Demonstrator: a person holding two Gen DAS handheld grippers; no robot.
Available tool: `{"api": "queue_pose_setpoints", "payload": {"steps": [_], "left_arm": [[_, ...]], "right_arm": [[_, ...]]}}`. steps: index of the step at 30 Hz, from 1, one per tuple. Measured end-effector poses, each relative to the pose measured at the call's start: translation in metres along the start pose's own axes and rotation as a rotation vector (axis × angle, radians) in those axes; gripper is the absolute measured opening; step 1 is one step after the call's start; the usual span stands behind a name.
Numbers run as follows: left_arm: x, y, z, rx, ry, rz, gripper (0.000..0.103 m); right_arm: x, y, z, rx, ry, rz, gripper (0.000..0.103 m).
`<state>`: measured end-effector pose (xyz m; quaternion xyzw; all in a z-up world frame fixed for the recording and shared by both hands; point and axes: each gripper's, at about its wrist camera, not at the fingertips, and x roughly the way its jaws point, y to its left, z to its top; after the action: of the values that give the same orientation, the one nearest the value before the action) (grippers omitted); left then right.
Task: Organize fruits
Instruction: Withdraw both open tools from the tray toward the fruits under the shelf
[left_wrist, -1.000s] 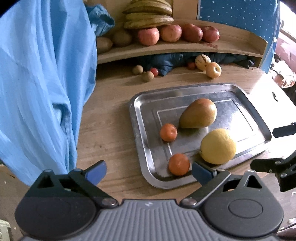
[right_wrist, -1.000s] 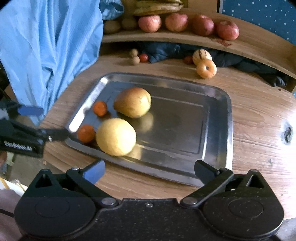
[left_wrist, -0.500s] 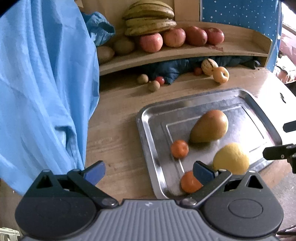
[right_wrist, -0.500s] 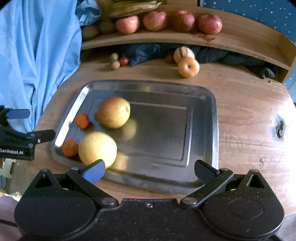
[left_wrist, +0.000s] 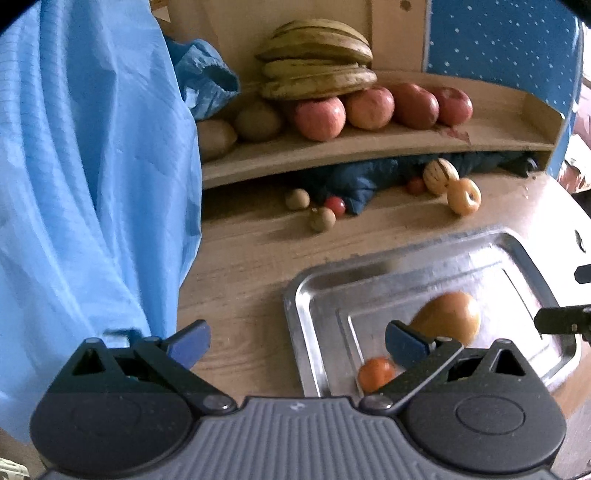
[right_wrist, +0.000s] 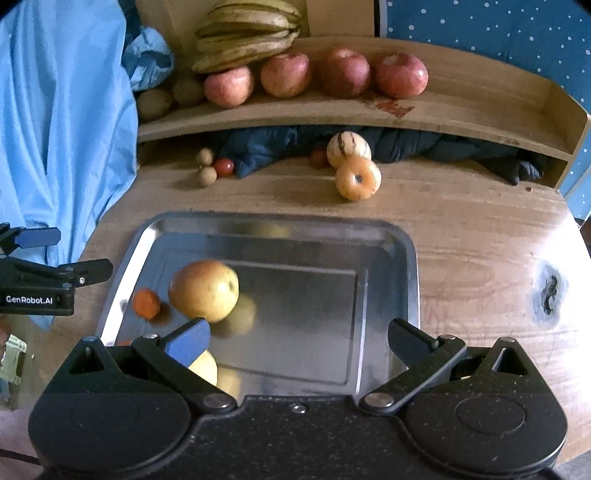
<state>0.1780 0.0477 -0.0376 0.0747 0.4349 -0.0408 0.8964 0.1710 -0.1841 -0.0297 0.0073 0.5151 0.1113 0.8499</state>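
A steel tray (right_wrist: 388, 236) lies on the wooden table and holds a brown-yellow pear (right_wrist: 203, 290), a small orange fruit (right_wrist: 146, 302) and a yellow fruit (right_wrist: 205, 367) partly hidden behind my right gripper. The tray (left_wrist: 314, 280), pear (left_wrist: 448, 315) and orange fruit (left_wrist: 375, 373) also show in the left wrist view. My left gripper (left_wrist: 295, 341) is open and empty over the table at the tray's left edge. My right gripper (right_wrist: 299, 339) is open and empty over the tray's near edge.
A wooden shelf (right_wrist: 461, 107) at the back holds bananas (right_wrist: 247, 35), several red apples (right_wrist: 284, 74) and kiwis (right_wrist: 153, 103). Below it lie a striped melon (right_wrist: 347, 146), a peach-coloured fruit (right_wrist: 357, 178), small round fruits (right_wrist: 207, 173) and dark cloth (right_wrist: 266, 147). Blue fabric (left_wrist: 85, 184) hangs at left.
Both grippers have pulled back and tilted up. The tray and its fruit have slid lower in both views, and the shelf now shows more fully. Both grippers stay open.
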Motion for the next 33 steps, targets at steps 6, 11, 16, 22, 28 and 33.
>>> {"api": "queue_pose_setpoints", "payload": {"steps": [6, 11, 16, 22, 28, 33], "left_arm": [[0.011, 0.007, 0.014, -0.016, -0.011, -0.009, 0.103], [0.024, 0.012, 0.025, -0.032, -0.009, -0.013, 0.103], [0.036, 0.017, 0.037, -0.055, -0.006, -0.02, 0.103], [0.056, 0.022, 0.052, -0.071, 0.002, -0.019, 0.103], [0.075, 0.021, 0.064, -0.034, -0.01, -0.047, 0.103], [0.086, 0.018, 0.066, 0.014, -0.011, -0.07, 0.103]], "right_arm": [[0.004, -0.002, 0.014, 0.017, -0.023, -0.014, 0.102], [0.003, -0.001, 0.023, 0.024, -0.088, -0.049, 0.102], [0.007, -0.001, 0.033, 0.039, -0.123, -0.058, 0.102], [0.019, 0.002, 0.043, 0.057, -0.124, -0.071, 0.102], [0.032, 0.001, 0.062, 0.098, -0.119, -0.037, 0.102], [0.043, -0.002, 0.087, 0.151, -0.109, -0.007, 0.102]]}}
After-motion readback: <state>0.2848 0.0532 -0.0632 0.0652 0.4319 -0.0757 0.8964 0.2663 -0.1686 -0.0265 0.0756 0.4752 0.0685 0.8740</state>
